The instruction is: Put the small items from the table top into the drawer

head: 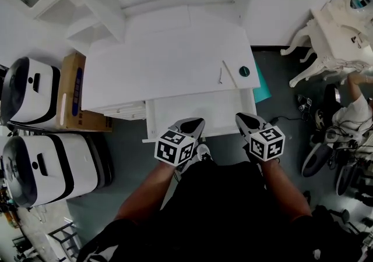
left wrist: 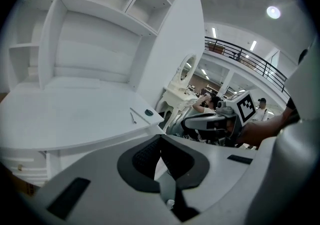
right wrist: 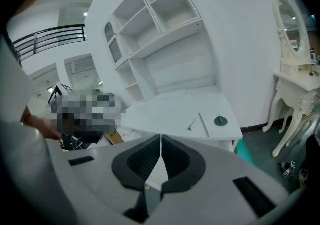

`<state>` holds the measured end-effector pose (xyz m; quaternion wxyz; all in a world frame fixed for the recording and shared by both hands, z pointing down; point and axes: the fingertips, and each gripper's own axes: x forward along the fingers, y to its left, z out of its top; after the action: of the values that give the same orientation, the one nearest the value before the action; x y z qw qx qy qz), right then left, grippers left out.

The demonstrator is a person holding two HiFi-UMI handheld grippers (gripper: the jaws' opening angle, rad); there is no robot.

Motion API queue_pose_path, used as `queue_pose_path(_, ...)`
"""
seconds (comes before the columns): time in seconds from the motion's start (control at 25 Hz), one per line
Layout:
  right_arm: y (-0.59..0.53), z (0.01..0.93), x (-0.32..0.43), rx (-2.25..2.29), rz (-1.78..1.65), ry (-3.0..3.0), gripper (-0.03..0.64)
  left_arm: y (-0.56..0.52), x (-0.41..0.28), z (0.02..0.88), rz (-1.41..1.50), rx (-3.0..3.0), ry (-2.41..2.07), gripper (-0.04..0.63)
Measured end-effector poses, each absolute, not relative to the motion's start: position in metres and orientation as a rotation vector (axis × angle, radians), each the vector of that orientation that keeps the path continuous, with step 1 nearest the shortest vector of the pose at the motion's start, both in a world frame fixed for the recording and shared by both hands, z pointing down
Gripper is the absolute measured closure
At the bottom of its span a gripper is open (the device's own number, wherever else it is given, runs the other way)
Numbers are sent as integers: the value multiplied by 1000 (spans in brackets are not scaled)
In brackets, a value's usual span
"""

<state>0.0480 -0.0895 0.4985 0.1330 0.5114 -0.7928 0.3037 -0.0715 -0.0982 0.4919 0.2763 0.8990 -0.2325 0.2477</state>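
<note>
White walls and a grey floor surround a white desk point(head: 169, 51) with a shelved hutch along its back. A brown cardboard box point(head: 74, 89) stands on the floor to the left of the left gripper, against the desk's side. A white ornate dressing table point(head: 332, 45) stands off to the right of the right gripper.

An open white drawer point(head: 192, 109) juts out from under the desk top. Both tools hang side by side at its front edge with their tips pointing toward the desk.

The left gripper point(left wrist: 161, 139) has its dark pads pressed together with nothing between them. The right gripper point(right wrist: 160, 139) is likewise closed and empty, with only a hairline seam showing between its pads.

The small items all lie on the desk top, ahead of the right gripper and beyond the drawer, near the desk's front right corner. A dark green round disc point(right wrist: 220, 121) is farthest right. A thin white strip point(right wrist: 204, 125) lies just left of it. A small thin metal pin point(right wrist: 192, 125) lies beside the strip. From the left gripper they lie ahead and off to the right.
</note>
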Motion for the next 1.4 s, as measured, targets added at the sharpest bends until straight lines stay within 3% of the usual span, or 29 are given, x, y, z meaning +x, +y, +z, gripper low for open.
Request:
queue_pose_path(1.04,-235,593,50,1444,722,-2114,584,-138,-84,523,713,2350,-701,592)
queue_pose_path(1.16,-245,610,52,1405,730,-2085,543,-140,-86,523,711,2327,-733,592)
queue_pose_path(1.4,-258,640,51,1374,761,-2008,528,-136,-96,527,710,2281,-783,592)
